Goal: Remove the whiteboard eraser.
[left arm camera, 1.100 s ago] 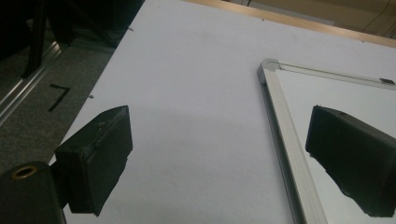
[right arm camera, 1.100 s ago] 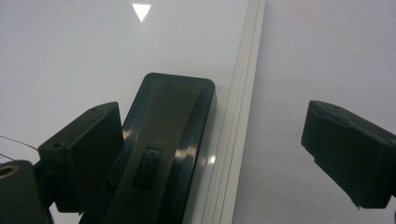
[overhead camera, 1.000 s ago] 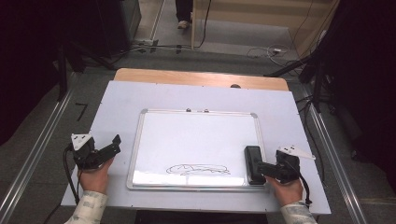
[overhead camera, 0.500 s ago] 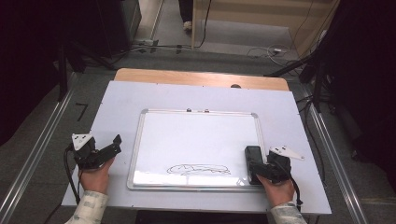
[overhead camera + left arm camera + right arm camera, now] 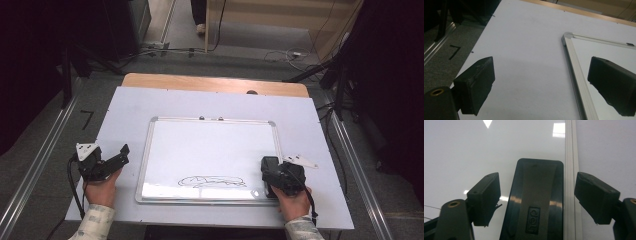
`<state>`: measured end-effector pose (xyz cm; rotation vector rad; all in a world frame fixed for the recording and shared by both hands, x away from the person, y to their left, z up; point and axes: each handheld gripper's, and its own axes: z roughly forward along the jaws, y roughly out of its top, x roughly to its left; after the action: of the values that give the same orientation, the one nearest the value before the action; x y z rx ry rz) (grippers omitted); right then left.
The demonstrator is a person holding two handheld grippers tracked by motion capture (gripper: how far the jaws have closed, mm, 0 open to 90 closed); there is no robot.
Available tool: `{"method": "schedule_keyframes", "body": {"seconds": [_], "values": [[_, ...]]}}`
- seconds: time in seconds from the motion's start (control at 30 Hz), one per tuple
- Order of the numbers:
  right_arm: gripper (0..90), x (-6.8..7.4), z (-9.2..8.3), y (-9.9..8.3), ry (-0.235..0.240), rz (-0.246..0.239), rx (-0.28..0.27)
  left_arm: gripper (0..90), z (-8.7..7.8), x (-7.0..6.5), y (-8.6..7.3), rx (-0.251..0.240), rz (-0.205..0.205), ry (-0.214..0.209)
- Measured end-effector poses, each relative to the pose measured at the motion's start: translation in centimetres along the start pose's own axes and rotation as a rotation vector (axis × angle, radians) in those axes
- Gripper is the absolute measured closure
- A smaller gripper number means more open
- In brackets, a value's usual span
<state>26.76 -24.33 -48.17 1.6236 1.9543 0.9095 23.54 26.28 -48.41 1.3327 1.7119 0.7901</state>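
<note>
A whiteboard (image 5: 210,150) with a silver frame lies flat on the table, with a black scribble (image 5: 212,181) near its front edge. A black eraser (image 5: 535,200) lies on the board's right side, against the frame (image 5: 569,170). My right gripper (image 5: 280,175) is over it, open, one jaw on each side of the eraser and neither touching it. In the right gripper view the gripper (image 5: 541,200) straddles the eraser. My left gripper (image 5: 112,161) rests on the table left of the board, open and empty. The board's left frame (image 5: 576,75) runs between its jaws in the left gripper view.
The table is covered with a white sheet (image 5: 125,115), with a wooden edge (image 5: 210,84) at the back. A grey three-cornered plate (image 5: 300,161) tops the right gripper. Metal rails (image 5: 355,165) flank the table, and cables lie on the floor behind.
The right gripper has moved left from beside the board until its jaws sit around the eraser. The left gripper has stayed in place.
</note>
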Motion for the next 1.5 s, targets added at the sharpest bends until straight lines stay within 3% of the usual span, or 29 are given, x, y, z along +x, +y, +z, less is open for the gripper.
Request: {"method": "schedule_keyframes", "body": {"seconds": [0.2,0.47,0.63,1.1,1.5], "values": [[25.4,0.2,0.7,-0.1,-0.051,-0.011,0.034,7.9,0.0,0.0,0.0,0.001,0.001,-0.001],[29.9,0.7,1.2,-0.3,-0.073,-0.056,0.046,8.0,-0.1,0.1,0.0,0.002,0.000,0.000],[37.0,0.5,1.0,-0.3,-0.063,-0.061,0.052,8.0,-0.1,0.2,0.0,0.003,-0.002,0.000],[35.6,0.0,1.4,-0.2,-0.025,-0.018,0.055,8.0,-0.1,0.1,0.0,0.007,-0.004,0.000],[36.5,0.1,1.3,-0.2,-0.031,-0.034,0.038,8.0,-0.1,0.2,0.0,0.007,-0.004,-0.002]]}}
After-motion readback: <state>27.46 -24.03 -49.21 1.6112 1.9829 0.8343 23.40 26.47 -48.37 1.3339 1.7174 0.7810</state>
